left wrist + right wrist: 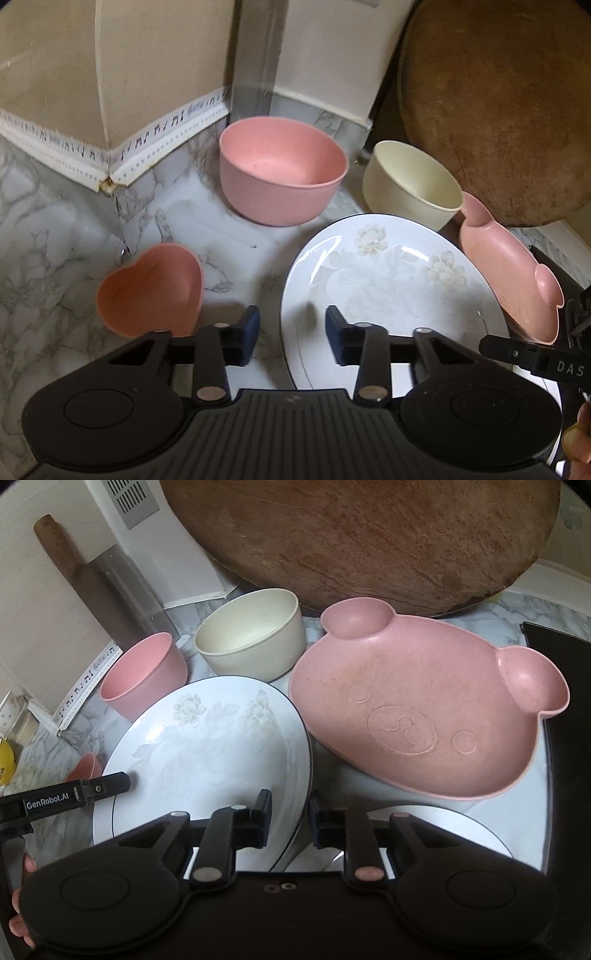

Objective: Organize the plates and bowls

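A white floral plate (388, 280) (207, 738) lies on the marble counter, partly over a second white plate (443, 830). My left gripper (292, 328) straddles the floral plate's left rim, its blue pads apart and not pressing. My right gripper (291, 819) straddles the right rim, with a gap still showing between its pads. A pink bear-shaped plate (424, 716) (506, 266) leans against the floral plate's right side. Behind stand a round pink bowl (282, 173) (144, 672) and a cream bowl (410, 184) (251, 631). A pink heart-shaped bowl (151, 291) sits to the left.
A large round wooden board (369, 535) leans on the wall behind the bowls. A black surface (565, 775) borders the counter on the right. A rolling pin (70, 565) stands in the back left corner. The tiled wall corner (107, 177) closes off the left side.
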